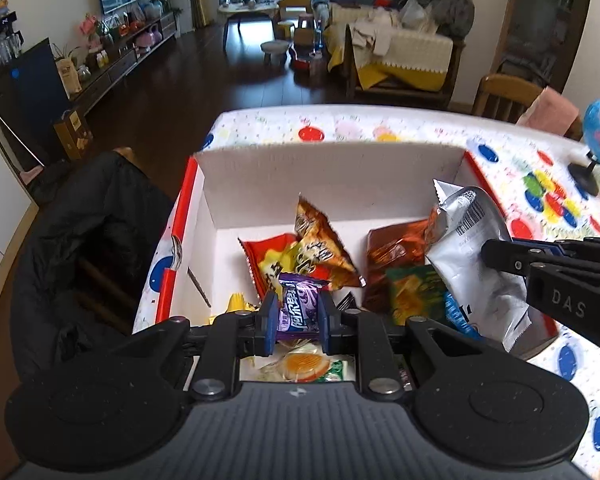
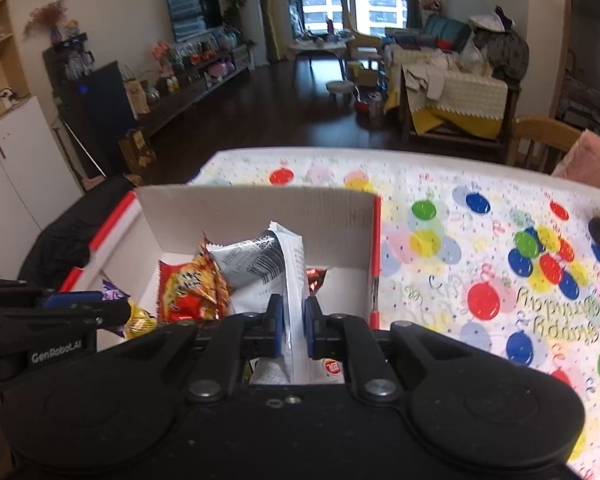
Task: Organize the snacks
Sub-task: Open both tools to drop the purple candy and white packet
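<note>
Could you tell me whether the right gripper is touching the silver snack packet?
Touching. The right wrist view shows the right gripper with both blue pads pressed against the silver snack packet, pinching its edge above the cardboard box.

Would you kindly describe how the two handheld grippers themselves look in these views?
Both are matte black plastic with rounded lobes, silver pivot bolts and blue finger pads. The left gripper bears white GenRoboLAI lettering on its side in the right wrist view; the right gripper shows DAS on its side in the left wrist view. No cables or sleeves show.
</note>
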Demonstrator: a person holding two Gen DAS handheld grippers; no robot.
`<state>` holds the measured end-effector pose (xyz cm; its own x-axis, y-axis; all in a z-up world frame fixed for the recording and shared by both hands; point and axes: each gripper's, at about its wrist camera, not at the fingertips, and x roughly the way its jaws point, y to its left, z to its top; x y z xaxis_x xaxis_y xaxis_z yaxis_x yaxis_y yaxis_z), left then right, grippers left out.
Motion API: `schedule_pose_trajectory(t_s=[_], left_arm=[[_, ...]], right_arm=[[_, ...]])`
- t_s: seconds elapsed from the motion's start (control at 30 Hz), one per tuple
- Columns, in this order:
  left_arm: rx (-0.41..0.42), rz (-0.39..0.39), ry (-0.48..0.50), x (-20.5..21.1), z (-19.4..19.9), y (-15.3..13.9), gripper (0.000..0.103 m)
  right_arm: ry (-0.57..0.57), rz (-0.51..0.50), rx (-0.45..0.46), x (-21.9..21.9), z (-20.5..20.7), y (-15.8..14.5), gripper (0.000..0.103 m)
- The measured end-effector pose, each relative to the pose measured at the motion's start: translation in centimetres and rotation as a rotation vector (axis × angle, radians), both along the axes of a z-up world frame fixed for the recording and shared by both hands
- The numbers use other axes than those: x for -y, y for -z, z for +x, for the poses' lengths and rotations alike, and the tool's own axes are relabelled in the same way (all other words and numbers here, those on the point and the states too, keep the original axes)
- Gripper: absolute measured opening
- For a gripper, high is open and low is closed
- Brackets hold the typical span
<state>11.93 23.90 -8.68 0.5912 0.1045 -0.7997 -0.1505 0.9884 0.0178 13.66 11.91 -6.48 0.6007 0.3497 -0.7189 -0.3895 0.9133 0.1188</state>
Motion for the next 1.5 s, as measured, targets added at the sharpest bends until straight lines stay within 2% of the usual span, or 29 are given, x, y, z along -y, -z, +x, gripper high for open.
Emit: schedule_pose_trajectory(t_s=[0.27,0.33,0.47,0.6,0.63,0.73,0.97,1.1,1.33,1.4,1.5], left_arm=[[-0.047,0.016,0.031,0.2,0.8,2.2,0.02],[-0.053,0.014,0.037,0.3,0.9,2.5,0.02],[-0.073,-0.004,0.042,0.3,0.9,2.7,0.021],[-0.062,-0.012,0.053,0.5,0.2,2.3,0.033],[-0.061,-0.018,0.055,0.5,0.1,2.2,0.04],[-0.038,-0.032,0.054,0.5,-0.6,1.5,0.052],[0.013,-0.048,0.054,0.4,-2.5,-0.6,0.059],[0.05,-0.064,0.056,0.3,-3.7,-2.1,0.065],[0.109,-0.079,0.061,0.5,-5.7,-4.4,0.075],[0.125,-0.09,0.063,0.4,-6.3,-5.0,0.08],[0.146,-0.1,0.07,0.6,-7.1,-5.8,0.082]], right_arm=[[0.02,-0.016,-0.047,-0.7,0.0,2.0,0.011],[0.027,-0.014,-0.048,-0.7,-0.1,2.1,0.017],[0.027,-0.008,-0.057,-0.5,-0.3,2.1,0.021],[0.03,0.011,-0.057,-0.2,-1.1,1.8,0.025],[0.028,0.015,-0.055,-0.2,-1.3,1.6,0.026],[0.025,0.034,-0.044,0.1,-2.1,1.0,0.035],[0.04,0.058,0.015,1.0,-4.2,-1.0,0.063],[0.054,0.083,0.048,1.7,-5.4,-2.4,0.076],[0.073,0.124,0.086,2.6,-7.2,-4.5,0.084],[0.085,0.138,0.094,3.0,-7.8,-4.9,0.093],[0.099,0.15,0.112,3.4,-8.6,-5.6,0.099]])
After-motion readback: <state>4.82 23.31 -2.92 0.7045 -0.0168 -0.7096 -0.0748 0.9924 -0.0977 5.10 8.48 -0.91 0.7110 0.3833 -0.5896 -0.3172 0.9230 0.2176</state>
